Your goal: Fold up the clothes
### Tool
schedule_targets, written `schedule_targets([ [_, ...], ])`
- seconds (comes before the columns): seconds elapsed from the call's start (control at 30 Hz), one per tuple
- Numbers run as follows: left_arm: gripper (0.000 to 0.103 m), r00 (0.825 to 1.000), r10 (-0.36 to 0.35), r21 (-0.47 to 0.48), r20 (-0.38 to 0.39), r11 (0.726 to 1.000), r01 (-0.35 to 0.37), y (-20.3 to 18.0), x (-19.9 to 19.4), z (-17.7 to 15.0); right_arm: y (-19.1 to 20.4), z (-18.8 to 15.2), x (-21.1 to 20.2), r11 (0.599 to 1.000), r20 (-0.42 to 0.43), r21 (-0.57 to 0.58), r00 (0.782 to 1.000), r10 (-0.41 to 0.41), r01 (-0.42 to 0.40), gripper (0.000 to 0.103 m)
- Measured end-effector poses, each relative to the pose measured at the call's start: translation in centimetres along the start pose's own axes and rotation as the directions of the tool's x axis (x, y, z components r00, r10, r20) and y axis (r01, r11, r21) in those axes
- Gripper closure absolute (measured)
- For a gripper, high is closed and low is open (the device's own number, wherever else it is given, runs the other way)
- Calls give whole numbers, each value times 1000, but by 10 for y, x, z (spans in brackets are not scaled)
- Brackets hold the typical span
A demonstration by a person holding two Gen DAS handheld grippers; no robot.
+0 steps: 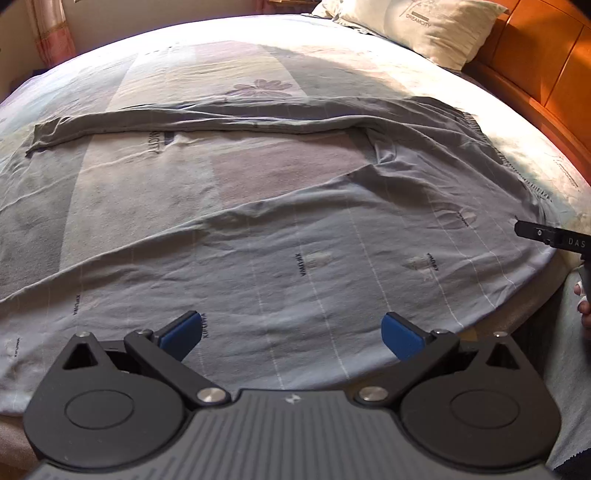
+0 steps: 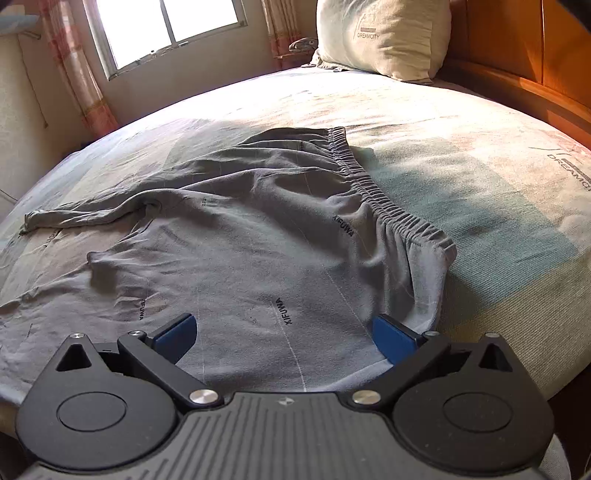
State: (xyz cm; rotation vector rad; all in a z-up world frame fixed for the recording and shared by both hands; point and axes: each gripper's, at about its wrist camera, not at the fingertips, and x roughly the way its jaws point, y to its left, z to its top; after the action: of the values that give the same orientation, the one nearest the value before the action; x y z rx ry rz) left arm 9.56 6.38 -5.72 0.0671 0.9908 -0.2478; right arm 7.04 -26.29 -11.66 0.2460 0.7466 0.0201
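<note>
Grey pants [image 1: 314,251] [image 2: 266,240] lie spread on the bed, printed with small dark lettering. One leg [image 1: 147,125] stretches far left, the other runs along the near edge. The elastic waistband [image 2: 384,199] lies to the right. My left gripper [image 1: 291,336] hovers open over the near leg with nothing between its blue pads [image 1: 183,332]. Also open and empty, my right gripper [image 2: 284,338] hangs above the pants' seat near the waistband. Part of the right gripper [image 1: 554,236] shows at the right edge of the left wrist view.
The patterned bedsheet [image 1: 221,173] [image 2: 480,166] covers the bed. A pillow [image 1: 432,26] [image 2: 384,37] leans by the orange wooden headboard [image 1: 546,74] [image 2: 517,55]. A window [image 2: 166,29] with curtains stands behind the bed. A person's fingers [image 1: 583,306] show at the right edge.
</note>
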Motion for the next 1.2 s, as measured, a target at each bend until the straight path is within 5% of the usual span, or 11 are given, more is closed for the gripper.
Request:
schedule_targets([
  [0.43,1,996,-15,-52,-85,999,11,-52,22,-8,-36,-3,-11,969,97,167,981,169,-183,0],
  [0.67,1,998,59,7,-30,998,-59,-73,7,9,-40,-6,-12,957,128,202,974,186,-210,0],
  [0.87,1,994,100,-58,-49,993,-103,-73,36,6,-43,-8,-15,948,134,217,969,208,-233,0],
  [1.03,1,996,74,-74,-46,994,-78,-71,37,-15,-45,-10,-17,944,132,215,965,228,-252,0],
  [1.2,1,1000,2,-87,-9,996,-3,-54,25,0,-48,-13,-20,938,137,219,960,244,-270,0],
])
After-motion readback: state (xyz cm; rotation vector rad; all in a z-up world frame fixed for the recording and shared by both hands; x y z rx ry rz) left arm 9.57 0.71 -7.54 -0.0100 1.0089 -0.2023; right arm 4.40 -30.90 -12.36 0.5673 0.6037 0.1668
